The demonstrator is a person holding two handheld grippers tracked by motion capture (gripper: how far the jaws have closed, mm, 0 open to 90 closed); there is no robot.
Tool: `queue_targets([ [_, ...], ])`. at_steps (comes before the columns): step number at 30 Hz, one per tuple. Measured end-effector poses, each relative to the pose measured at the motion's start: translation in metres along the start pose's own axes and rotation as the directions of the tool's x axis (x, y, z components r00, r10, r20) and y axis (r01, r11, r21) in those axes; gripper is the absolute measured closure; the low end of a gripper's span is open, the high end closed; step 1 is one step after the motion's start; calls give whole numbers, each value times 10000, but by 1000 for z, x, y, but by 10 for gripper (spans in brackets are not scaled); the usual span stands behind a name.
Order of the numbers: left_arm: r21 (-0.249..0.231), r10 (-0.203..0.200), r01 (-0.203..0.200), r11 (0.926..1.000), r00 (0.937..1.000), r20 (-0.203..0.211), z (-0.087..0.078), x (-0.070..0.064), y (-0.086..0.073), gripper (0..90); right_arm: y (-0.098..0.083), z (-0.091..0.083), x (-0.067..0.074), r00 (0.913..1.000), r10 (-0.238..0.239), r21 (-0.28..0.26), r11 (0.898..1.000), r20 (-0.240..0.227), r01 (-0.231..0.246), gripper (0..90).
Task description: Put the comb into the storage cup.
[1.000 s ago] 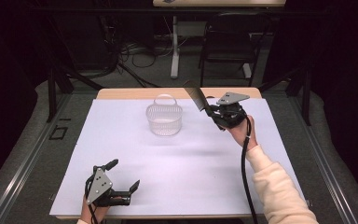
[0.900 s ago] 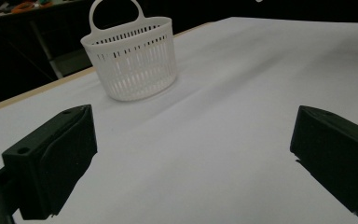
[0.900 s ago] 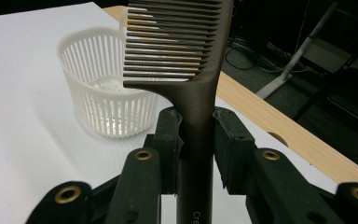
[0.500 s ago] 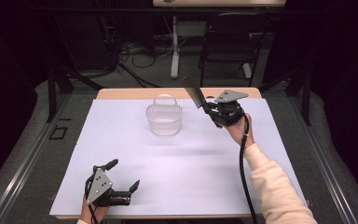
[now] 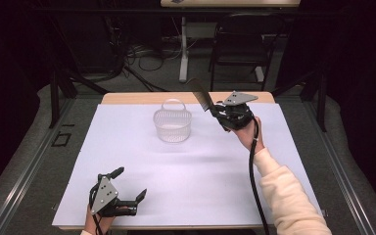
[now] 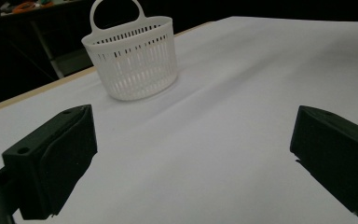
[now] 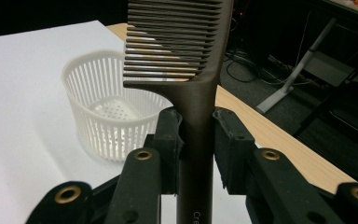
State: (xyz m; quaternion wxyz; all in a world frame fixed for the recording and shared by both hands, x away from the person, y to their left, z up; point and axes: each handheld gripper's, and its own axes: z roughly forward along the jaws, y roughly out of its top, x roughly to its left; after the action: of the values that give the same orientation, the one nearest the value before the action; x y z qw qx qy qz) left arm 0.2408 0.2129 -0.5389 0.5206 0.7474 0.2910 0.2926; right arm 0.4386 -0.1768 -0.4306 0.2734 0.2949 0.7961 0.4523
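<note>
A white slotted basket point(image 5: 172, 125) with a loop handle stands on the white table sheet point(image 5: 186, 171), toward the back middle; it looks empty. My right gripper point(image 5: 217, 112) hangs above the table to the basket's right, shut on the handle of a dark comb point(image 5: 201, 96) whose toothed end points up and left toward the basket. In the right gripper view the comb point(image 7: 186, 56) stands between the pads point(image 7: 170, 140) with the basket point(image 7: 107, 116) just beyond it. My left gripper point(image 5: 129, 183) rests near the front left edge, open and empty; its view shows the basket point(image 6: 133, 58) far ahead.
The sheet covers a wooden table whose bare back edge point(image 5: 142, 98) shows behind the basket. Beyond it are a dark chair point(image 5: 240, 44), a white table leg point(image 5: 183, 49) and cables on the floor. A black cable point(image 5: 252, 166) trails from the right gripper along the sleeve.
The right gripper with the comb has drifted slightly left, nearer the basket. The left gripper has stayed put.
</note>
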Motion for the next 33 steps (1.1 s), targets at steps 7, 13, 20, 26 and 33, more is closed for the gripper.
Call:
queue_targets([
  [7,3,7,-7,10000,10000,15,0,0,0,7,5,3,2,10000,-73,-123,9999,13,73,724],
  [13,15,-24,24,10000,10000,2,0,0,0,7,8,6,4,9999,-145,-129,9998,-11,145,724],
  [20,30,29,-29,10000,10000,22,0,0,0,7,11,10,6,9998,-205,-235,9995,58,206,724],
  [26,17,-8,8,10000,10000,10,0,0,0,7,13,15,7,9997,-214,-297,9993,90,217,724],
  [33,22,36,-36,10000,10000,37,0,0,0,7,19,19,11,9994,-328,-375,9987,105,331,724],
])
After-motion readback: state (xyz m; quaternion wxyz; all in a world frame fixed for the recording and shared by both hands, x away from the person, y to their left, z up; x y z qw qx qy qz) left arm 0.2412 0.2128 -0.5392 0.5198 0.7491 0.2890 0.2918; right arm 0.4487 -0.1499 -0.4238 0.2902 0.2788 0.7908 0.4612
